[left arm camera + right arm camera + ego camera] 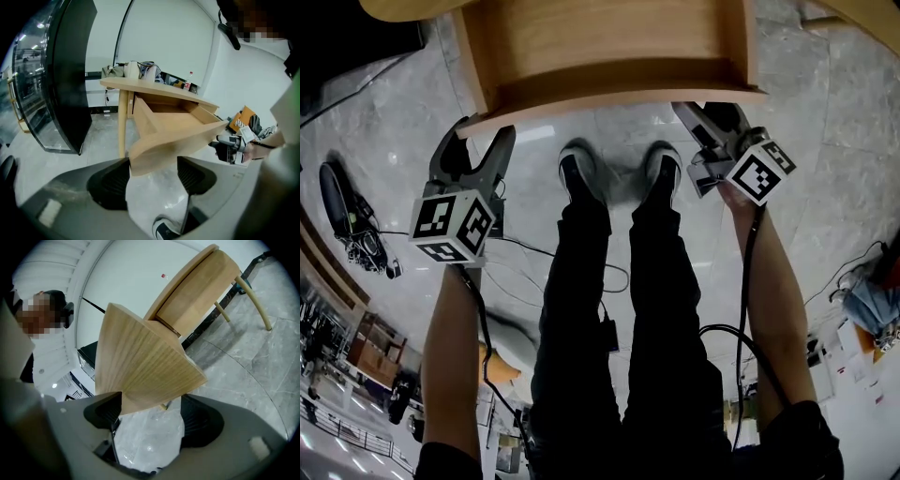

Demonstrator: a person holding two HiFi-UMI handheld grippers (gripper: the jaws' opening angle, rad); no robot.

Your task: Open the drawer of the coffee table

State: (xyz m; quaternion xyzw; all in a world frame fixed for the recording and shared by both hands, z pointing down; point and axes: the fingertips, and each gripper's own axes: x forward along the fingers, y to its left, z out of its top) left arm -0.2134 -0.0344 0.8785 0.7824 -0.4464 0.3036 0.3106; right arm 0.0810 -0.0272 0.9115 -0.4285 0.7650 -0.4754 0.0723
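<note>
The coffee table's wooden drawer stands pulled out, its empty inside showing below the table top. My left gripper is open at the left corner of the drawer front; that corner sits just above and between the wide-apart jaws, close to the left one. My right gripper is open at the drawer's right corner, which pokes down between its jaws. Whether either gripper touches the wood I cannot tell. In their own views the left gripper and right gripper hold nothing.
The person's legs and shoes stand on the marble floor just before the drawer. Cables trail across the floor, with a black bag at the left. A tall black cabinet stands left of the table. A bottle and clutter sit on the table top.
</note>
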